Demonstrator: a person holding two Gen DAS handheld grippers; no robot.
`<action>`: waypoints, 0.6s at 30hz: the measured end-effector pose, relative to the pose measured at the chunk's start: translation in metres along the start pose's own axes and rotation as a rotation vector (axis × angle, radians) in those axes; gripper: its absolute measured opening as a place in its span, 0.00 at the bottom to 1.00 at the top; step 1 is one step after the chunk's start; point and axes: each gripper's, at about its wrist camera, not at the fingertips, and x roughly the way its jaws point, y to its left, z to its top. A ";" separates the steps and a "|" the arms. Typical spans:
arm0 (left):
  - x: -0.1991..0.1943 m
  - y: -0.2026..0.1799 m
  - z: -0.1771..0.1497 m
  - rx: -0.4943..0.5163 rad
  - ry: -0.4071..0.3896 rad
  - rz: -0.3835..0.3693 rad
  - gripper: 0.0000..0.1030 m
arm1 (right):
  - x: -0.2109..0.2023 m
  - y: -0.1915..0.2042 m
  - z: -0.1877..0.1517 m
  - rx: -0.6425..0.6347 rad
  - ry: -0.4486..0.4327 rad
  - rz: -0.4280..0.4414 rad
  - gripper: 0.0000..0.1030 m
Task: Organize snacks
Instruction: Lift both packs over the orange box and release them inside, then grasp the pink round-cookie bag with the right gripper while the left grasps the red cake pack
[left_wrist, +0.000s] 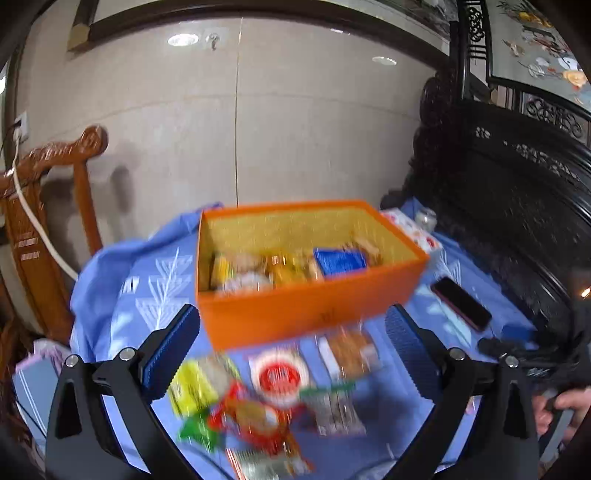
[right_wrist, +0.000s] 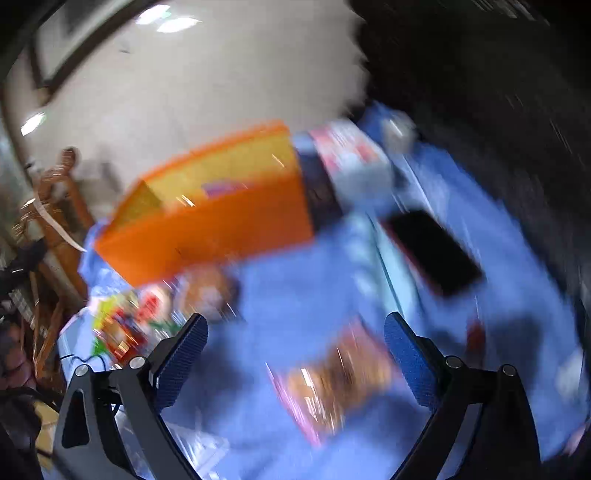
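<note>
An orange box (left_wrist: 310, 314) with a yellow lining stands on the blue cloth, holding several snack packets. My left gripper (left_wrist: 291, 354) hangs open just in front of it, above a loose pile of snacks (left_wrist: 258, 402): a yellow packet, a round red-and-white one, brown biscuits, red wrappers. Nothing sits between its blue pads. In the blurred right wrist view my right gripper (right_wrist: 295, 354) is open over a brown snack with a pink wrapper (right_wrist: 332, 380) lying on the cloth. The orange box (right_wrist: 207, 232) is up and to its left.
A dark phone (left_wrist: 461, 302) (right_wrist: 432, 251) lies on the cloth right of the box. Behind the box stand a white-and-red carton (left_wrist: 413, 229) and a small jar (left_wrist: 424, 218). A wooden chair (left_wrist: 48, 206) is at the left, dark carved furniture (left_wrist: 517, 206) at the right. A person's hand (left_wrist: 557, 410) shows at the right edge.
</note>
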 end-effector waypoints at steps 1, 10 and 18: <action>-0.004 0.001 -0.012 -0.012 0.017 -0.007 0.96 | 0.007 -0.007 -0.018 0.068 0.035 -0.027 0.94; -0.039 0.026 -0.073 -0.076 0.085 0.061 0.96 | 0.057 -0.030 -0.052 0.358 0.079 -0.128 0.97; -0.061 0.063 -0.099 -0.152 0.121 0.144 0.96 | 0.068 -0.009 -0.049 0.163 0.027 -0.238 0.87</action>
